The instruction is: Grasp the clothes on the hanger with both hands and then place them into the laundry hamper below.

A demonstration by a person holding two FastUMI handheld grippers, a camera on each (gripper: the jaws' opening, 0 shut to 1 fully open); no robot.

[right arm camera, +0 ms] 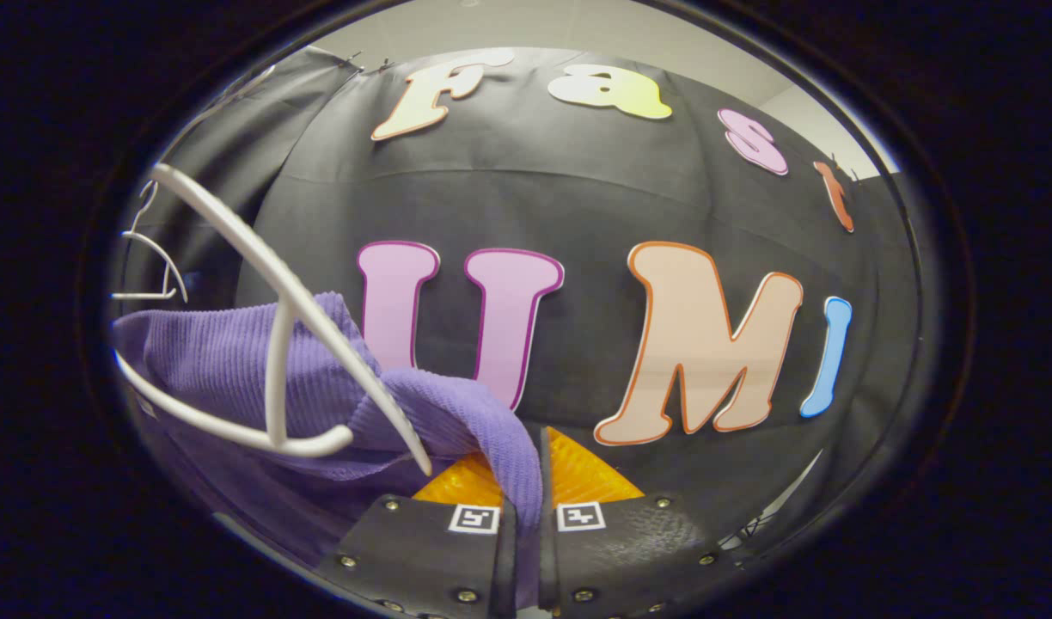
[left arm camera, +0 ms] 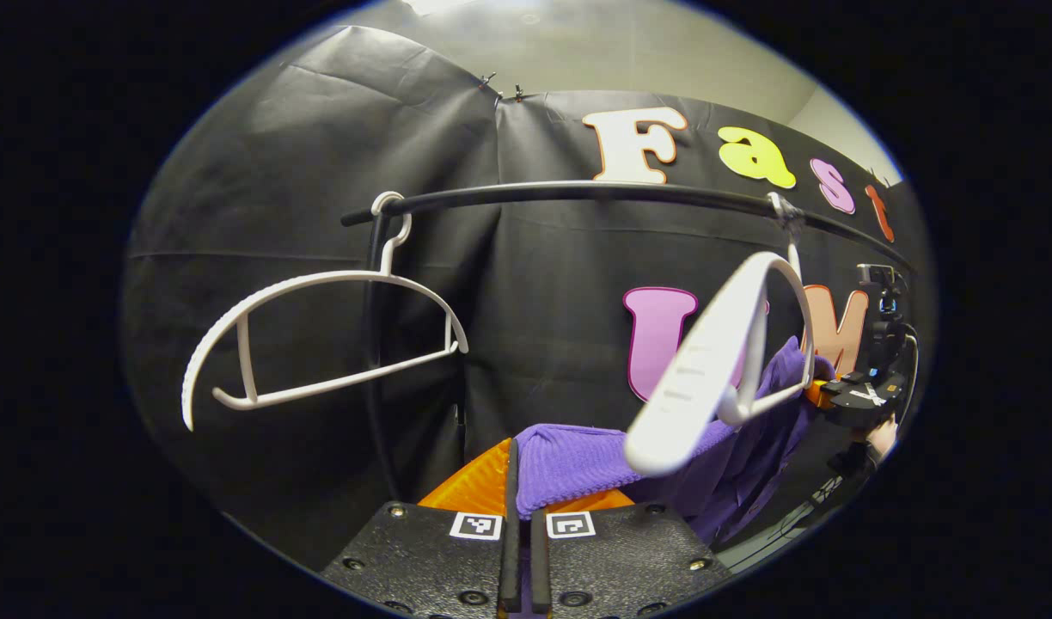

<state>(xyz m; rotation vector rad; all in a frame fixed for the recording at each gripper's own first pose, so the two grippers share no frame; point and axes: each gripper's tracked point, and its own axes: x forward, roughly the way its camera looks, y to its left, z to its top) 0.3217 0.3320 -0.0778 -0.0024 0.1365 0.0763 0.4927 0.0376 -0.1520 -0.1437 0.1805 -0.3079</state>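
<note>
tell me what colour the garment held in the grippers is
Purple, with a fine ribbed knit. The garment shows best in the right gripper view.

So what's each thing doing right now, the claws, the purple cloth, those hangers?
Left claw: shut on the purple garment.
Right claw: shut on the purple garment.
Purple garment: held at both ends, off the hanger's near shoulder, draped below it.
Near white hanger: on the rail, swung askew.
Far white hanger: bare, hanging on the rail.
Black rail: holds both hangers.
</note>
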